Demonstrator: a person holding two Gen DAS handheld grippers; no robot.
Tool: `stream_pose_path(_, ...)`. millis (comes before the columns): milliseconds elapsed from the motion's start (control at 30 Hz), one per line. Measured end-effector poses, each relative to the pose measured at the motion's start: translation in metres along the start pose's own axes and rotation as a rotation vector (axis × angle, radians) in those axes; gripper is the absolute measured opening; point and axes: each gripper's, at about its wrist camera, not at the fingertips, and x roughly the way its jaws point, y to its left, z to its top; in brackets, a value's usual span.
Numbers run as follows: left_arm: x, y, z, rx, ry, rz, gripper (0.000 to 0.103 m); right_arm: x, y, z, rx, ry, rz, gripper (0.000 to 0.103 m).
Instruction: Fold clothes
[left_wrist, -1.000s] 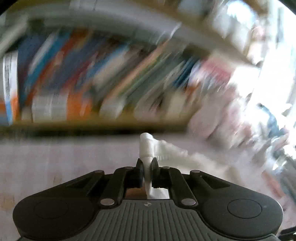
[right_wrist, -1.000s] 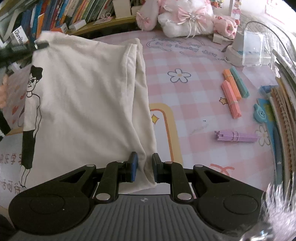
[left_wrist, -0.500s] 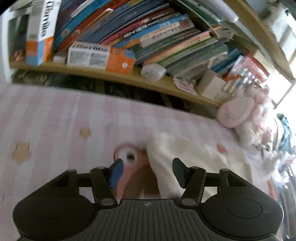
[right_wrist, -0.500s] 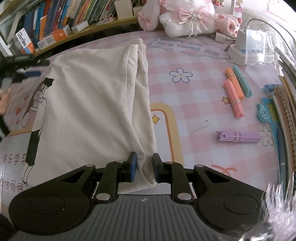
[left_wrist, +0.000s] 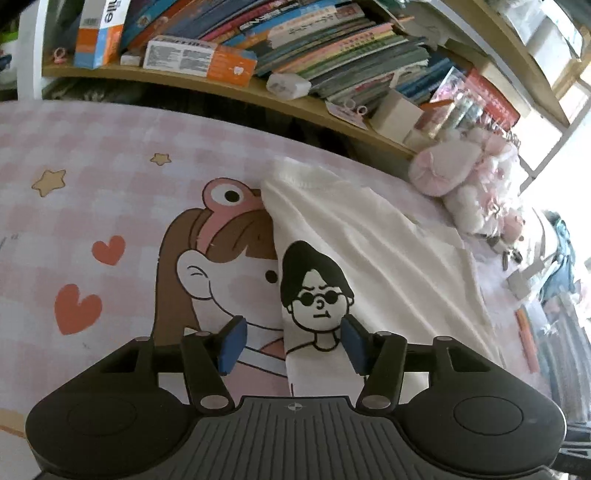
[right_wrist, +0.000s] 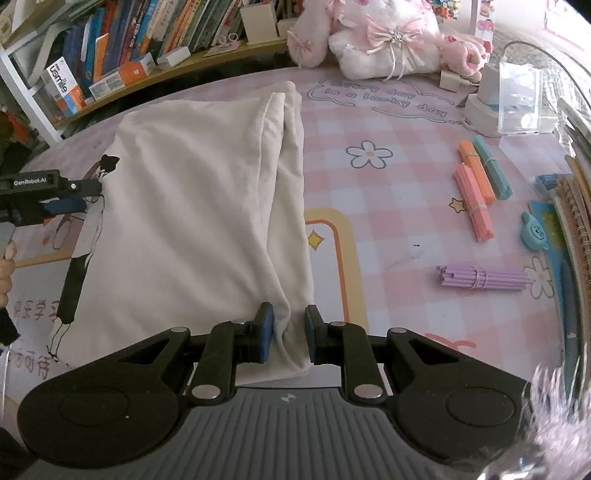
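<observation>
A cream T-shirt (right_wrist: 192, 221) with a black cartoon print of a man in sunglasses (left_wrist: 314, 295) lies folded lengthwise on the pink checked table mat (right_wrist: 388, 206). My left gripper (left_wrist: 291, 345) is open over the shirt's left edge, near the print. It shows in the right wrist view (right_wrist: 70, 195) at the shirt's left side. My right gripper (right_wrist: 288, 332) is open, its jaws on either side of the shirt's near right corner fold, with small gaps to the cloth.
A bookshelf (left_wrist: 258, 48) runs along the back. Pink plush toys (right_wrist: 384, 40) sit at the far edge. Bundles of coloured sticks (right_wrist: 476, 195) (right_wrist: 484, 277), a clear box on a charger (right_wrist: 513, 103) and notebooks (right_wrist: 576, 236) lie to the right.
My left gripper let go of the shirt's corner, opened, and drew back along the left edge. The lifted cloth dropped flat. My right gripper has opened slightly around the near corner.
</observation>
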Motion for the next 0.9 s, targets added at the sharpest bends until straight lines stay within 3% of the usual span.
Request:
stream_pose_path(33,0.0,-0.001,-0.001,-0.008,0.003,-0.002,0.049,0.0,0.0,0.0,-0.003,-0.001,0.003,0.018)
stream_pose_path(67,0.0,-0.001,-0.002,-0.02,0.007,-0.006,0.034,0.0,-0.001,0.0,-0.005,-0.002,0.007,0.018)
stream_pose_path(133,0.003,-0.001,-0.005,-0.045,0.038,-0.033,0.015,0.0,-0.002,0.0,-0.011,-0.003,0.014,0.018)
stream_pose_path(200,0.002,-0.004,-0.008,-0.033,0.04,-0.012,0.006,0.001,-0.003,0.0,-0.01,0.0,0.024,0.018)
stream_pose_path(400,-0.006,-0.004,-0.009,-0.028,0.031,0.06,0.004,0.004,-0.006,0.004,0.002,0.03,0.077,0.019)
stream_pose_path(533,-0.009,0.004,-0.005,-0.044,0.04,0.062,0.005,0.005,0.001,0.002,-0.014,0.026,0.088,0.02)
stream_pose_path(700,-0.019,0.013,-0.009,-0.073,0.049,0.099,0.017,0.006,0.0,0.0,-0.027,0.019,0.084,0.023)
stream_pose_path(767,-0.027,0.009,-0.018,-0.06,0.058,0.105,0.047,0.007,-0.003,0.0,-0.024,0.019,0.079,0.03)
stream_pose_path(833,-0.039,0.001,-0.032,-0.014,0.045,0.095,0.066,0.008,-0.007,0.0,-0.013,0.019,0.088,0.032)
stream_pose_path(900,-0.048,-0.01,-0.047,0.035,0.041,0.086,0.067,0.008,-0.007,0.0,-0.012,0.017,0.089,0.032)
